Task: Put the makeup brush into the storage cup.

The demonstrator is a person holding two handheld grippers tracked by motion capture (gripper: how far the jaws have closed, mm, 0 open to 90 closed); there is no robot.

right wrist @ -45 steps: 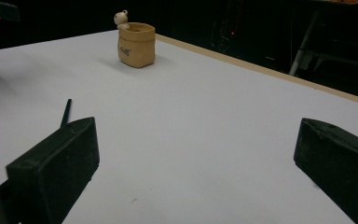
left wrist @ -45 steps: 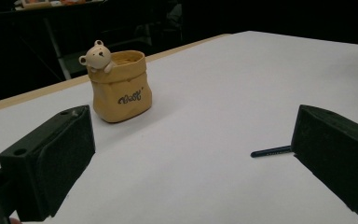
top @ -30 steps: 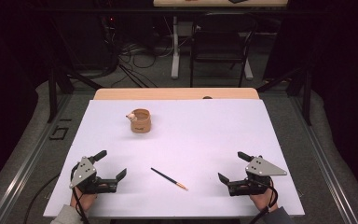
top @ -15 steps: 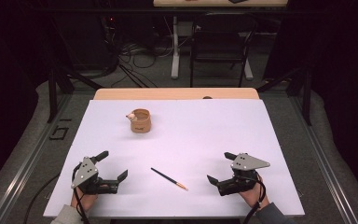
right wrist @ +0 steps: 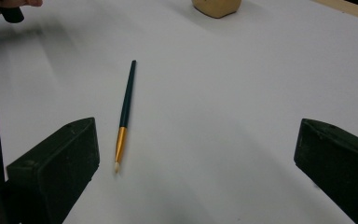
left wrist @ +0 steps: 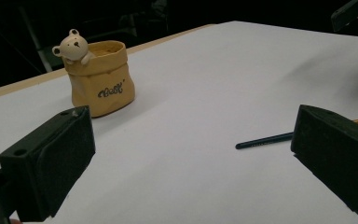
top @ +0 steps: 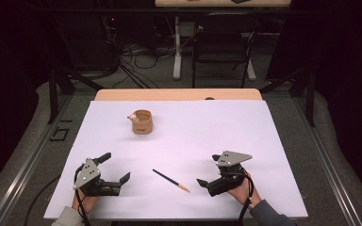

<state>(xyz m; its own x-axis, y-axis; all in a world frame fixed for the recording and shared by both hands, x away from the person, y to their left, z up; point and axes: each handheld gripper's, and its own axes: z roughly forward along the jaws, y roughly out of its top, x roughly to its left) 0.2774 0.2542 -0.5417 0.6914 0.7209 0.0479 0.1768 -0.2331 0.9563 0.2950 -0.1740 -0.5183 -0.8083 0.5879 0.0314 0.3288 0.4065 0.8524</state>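
- High view: a thin paintbrush [top: 170, 180] lies flat on the white table cover [top: 193, 136], near the person's edge, between the two tongs. Its dark handle points up and to the left; its gold ferrule and pale tip point toward the right gripper [top: 208, 170].
- The right gripper stands just beside the brush tip, not touching it, with its jaws spread wide.
- The left gripper [top: 115, 167] sits well apart from the handle end, on the brush's other side, jaws likewise spread and holding nothing.
- A tan bear pot [top: 142, 121] stands upright farther back on the cover, well apart from both tongs.
- Left gripper view: the two black jaws stand wide apart. The paintbrush [left wrist: 265, 140] lies ahead, its tip end hidden behind the jaw at the picture's right. The bear pot [left wrist: 99, 79] stands beyond the other jaw.
- Right gripper view: the jaws are wide apart, and the paintbrush [right wrist: 126, 109] lies between them, close to the jaw at the picture's left; its pale tip seems just short of that jaw, though the tip is blurred.
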